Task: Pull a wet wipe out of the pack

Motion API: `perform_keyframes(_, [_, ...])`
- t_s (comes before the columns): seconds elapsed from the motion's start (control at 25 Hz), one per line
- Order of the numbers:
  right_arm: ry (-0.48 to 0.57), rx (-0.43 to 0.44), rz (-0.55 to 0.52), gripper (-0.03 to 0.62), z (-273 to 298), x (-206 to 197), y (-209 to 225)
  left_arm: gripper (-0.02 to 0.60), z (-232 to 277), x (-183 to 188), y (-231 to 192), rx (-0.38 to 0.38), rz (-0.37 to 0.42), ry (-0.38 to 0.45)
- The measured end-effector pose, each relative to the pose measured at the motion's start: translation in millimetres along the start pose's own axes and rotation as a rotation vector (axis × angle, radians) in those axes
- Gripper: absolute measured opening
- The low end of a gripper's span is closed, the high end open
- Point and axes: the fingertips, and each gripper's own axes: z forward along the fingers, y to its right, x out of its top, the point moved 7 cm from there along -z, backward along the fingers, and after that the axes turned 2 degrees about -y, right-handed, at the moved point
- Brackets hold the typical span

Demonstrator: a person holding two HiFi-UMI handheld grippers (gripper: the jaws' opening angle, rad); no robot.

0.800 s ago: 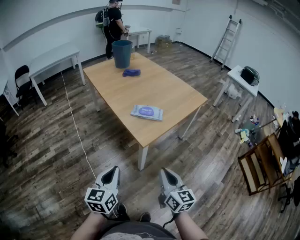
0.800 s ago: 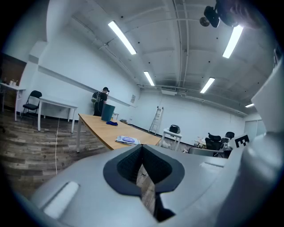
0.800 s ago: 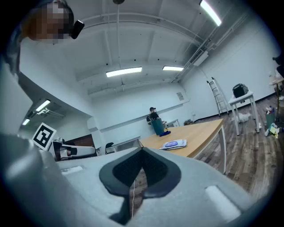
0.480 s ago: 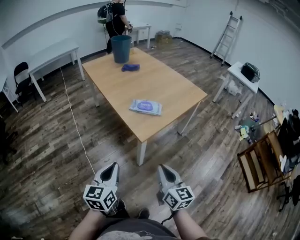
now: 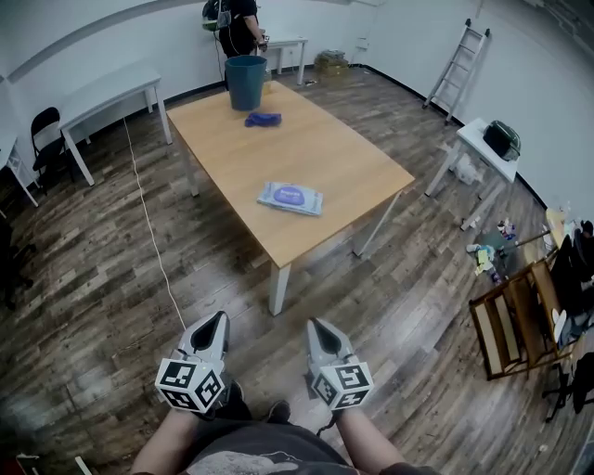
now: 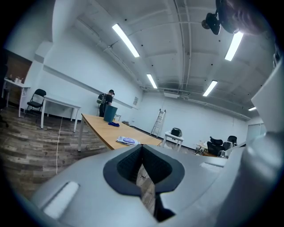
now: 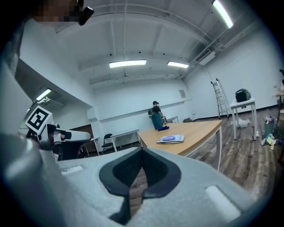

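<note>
A flat pack of wet wipes (image 5: 290, 198), pale with a purple lid, lies on the near half of the wooden table (image 5: 343, 176); it also shows far off as the pack (image 6: 127, 141) and the pack (image 7: 170, 139) in the two gripper views. My left gripper (image 5: 218, 320) and right gripper (image 5: 315, 326) hang side by side over the floor, well short of the table's near corner. Both are shut with nothing between the jaws. In the right gripper view the left gripper's marker cube (image 7: 37, 119) shows at the left.
A teal bin (image 5: 246, 81) and a blue cloth (image 5: 263, 119) sit at the table's far end, with a person (image 5: 239, 23) behind them. White side tables (image 5: 107, 93), a chair (image 5: 46, 148), a ladder (image 5: 459, 57), a wooden rack (image 5: 520, 320) and a floor cable (image 5: 153, 260) surround the table.
The view has shifted a little: the table and pack sit slightly higher and nearer, and both grippers have stayed shut, low in the picture, drifting a bit left.
</note>
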Motion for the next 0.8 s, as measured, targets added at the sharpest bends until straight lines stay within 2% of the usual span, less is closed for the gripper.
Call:
perform_keyframes(0.16, [0.014, -0.014, 0.01, -0.009, -6.7, -1.9, 7.8, 0.018, -8.5, 3.9, 2.6, 0.029, 0.03, 0.055])
perform_keyframes(0.32, [0.007, -0.049, -0.055, -0.009, -17.2, -4.5, 17.0, 0.018, -9.7, 4.3, 6.6, 0.021, 0.071, 0.074])
perform_keyframes(0.4, [-0.001, -0.063, -0.054, -0.009, -20.1, -7.8, 23.1, 0.018, -5.0, 1.9, 5.3, 0.02, 0.089, 0.078])
perform_keyframes(0.56, [-0.025, -0.099, -0.034, -0.009, -15.2, -10.9, 35.9, 0.018, 19.2, -5.0, -5.2, 0.008, 0.079, 0.056])
perform_keyframes(0.8, [-0.023, -0.157, -0.043, -0.009, 20.6, 2.6, 55.2, 0.018, 81.2, 7.2, -27.5, -0.066, 0.074, 0.037])
